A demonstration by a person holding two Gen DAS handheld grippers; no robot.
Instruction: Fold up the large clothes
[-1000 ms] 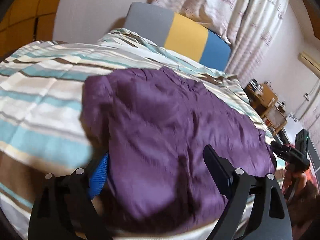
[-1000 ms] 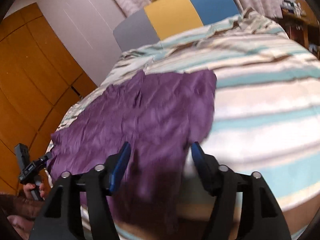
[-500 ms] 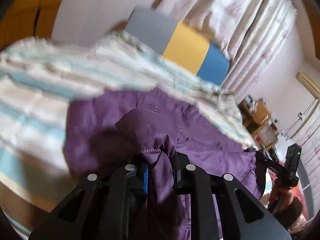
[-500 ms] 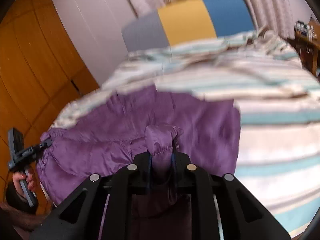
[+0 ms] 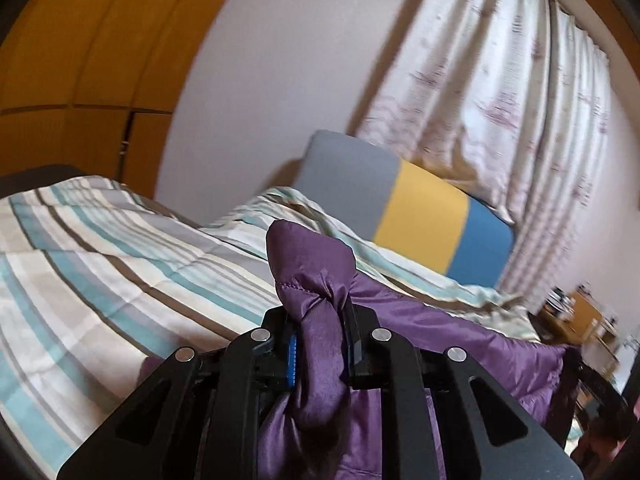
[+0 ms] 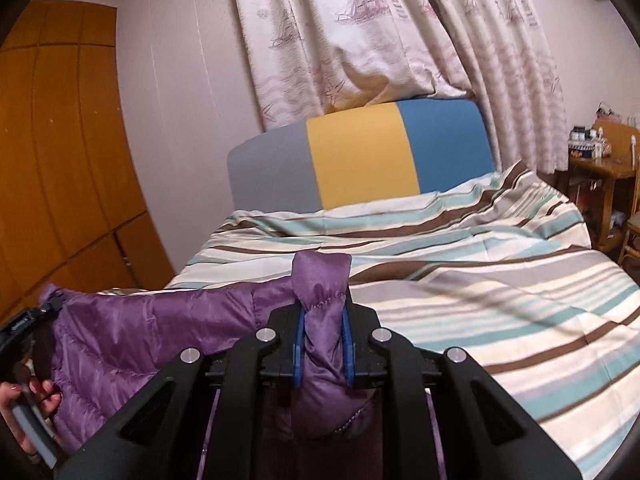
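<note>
Purple quilted fabric is bunched between the closed fingers of the left claw (image 5: 320,344), a stitched corner of the purple jacket (image 5: 460,344) poking up past its tips. The right claw (image 6: 322,344) is clamped the same way on another corner of the garment, which stretches between the two, lifted above the bed (image 6: 500,280) with its striped cover. Only the right wrist view shows the person's left hand (image 6: 28,412) gripping the other tool's handle. Beyond stand a grey, yellow and blue headboard (image 6: 360,160), ship-print curtains (image 6: 380,28), wooden wardrobe doors (image 6: 60,160) and a cluttered wooden desk (image 6: 608,164).
</note>
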